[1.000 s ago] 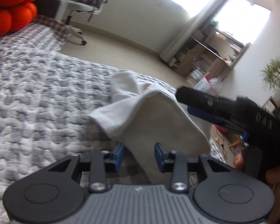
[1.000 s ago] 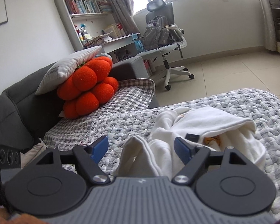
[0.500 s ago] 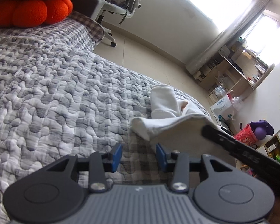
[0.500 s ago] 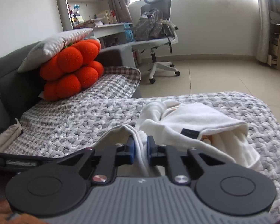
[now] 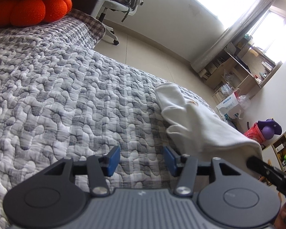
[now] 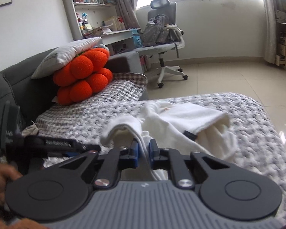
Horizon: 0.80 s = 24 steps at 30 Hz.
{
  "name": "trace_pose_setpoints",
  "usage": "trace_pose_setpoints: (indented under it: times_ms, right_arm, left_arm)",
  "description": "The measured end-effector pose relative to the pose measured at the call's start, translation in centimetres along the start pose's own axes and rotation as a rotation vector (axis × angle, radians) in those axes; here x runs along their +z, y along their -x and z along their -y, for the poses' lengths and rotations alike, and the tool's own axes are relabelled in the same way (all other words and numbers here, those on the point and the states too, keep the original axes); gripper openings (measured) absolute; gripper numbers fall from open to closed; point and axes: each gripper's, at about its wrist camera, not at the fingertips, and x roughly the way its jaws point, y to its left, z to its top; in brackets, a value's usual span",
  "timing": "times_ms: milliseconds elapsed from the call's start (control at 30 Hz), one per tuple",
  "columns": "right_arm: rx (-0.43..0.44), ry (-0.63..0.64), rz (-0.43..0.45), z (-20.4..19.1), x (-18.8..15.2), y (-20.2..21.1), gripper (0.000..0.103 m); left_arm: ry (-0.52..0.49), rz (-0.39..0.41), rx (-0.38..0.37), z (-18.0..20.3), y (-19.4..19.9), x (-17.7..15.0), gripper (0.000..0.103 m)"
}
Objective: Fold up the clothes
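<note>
1. One white garment [image 6: 181, 122] lies crumpled on the grey-and-white quilt [image 5: 66, 99] of the bed, near the bed's far edge beside the tiled floor [image 6: 228, 76].
2. The right claw [image 6: 143, 149] is clenched on a fold of that garment, white cloth pinched between its blue pads.
3. The left claw [image 5: 141, 160] is released and its jaws are opening; only bare quilt lies between them, the garment just to their right.
4. One red basket [image 5: 254, 133] on the floor holds a purple ball [image 5: 267, 131].
5. Two orange cushions [image 6: 83, 76] are stacked against the grey sofa [image 6: 13, 87].
6. Much of the quilt in the left view lies open.
</note>
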Motion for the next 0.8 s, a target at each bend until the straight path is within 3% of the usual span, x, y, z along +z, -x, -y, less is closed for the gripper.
trace_pose_setpoints:
  times_ms: [267, 500, 700, 800]
  right_arm:
    - [-0.042, -0.026, -0.086, 3.0, -2.1, 0.7, 0.012]
    - [-0.053, -0.082, -0.211, 4.8, -3.6, -0.7, 0.012]
    - [-0.045, -0.098, -0.225, 5.3, -3.7, -0.7, 0.012]
    - [-0.036, -0.102, -0.223, 5.5, -3.7, -0.5, 0.012]
  left_arm:
    - [0.012, 0.003, 0.002, 0.5, -1.0, -0.2, 0.053]
    - [0.031, -0.006, -0.025, 1.2, -2.5, -0.4, 0.053]
    - [0.076, -0.011, -0.087, 1.7, -4.2, -0.4, 0.053]
    - [0.148, -0.003, -0.152, 1.5, -5.1, -0.5, 0.052]
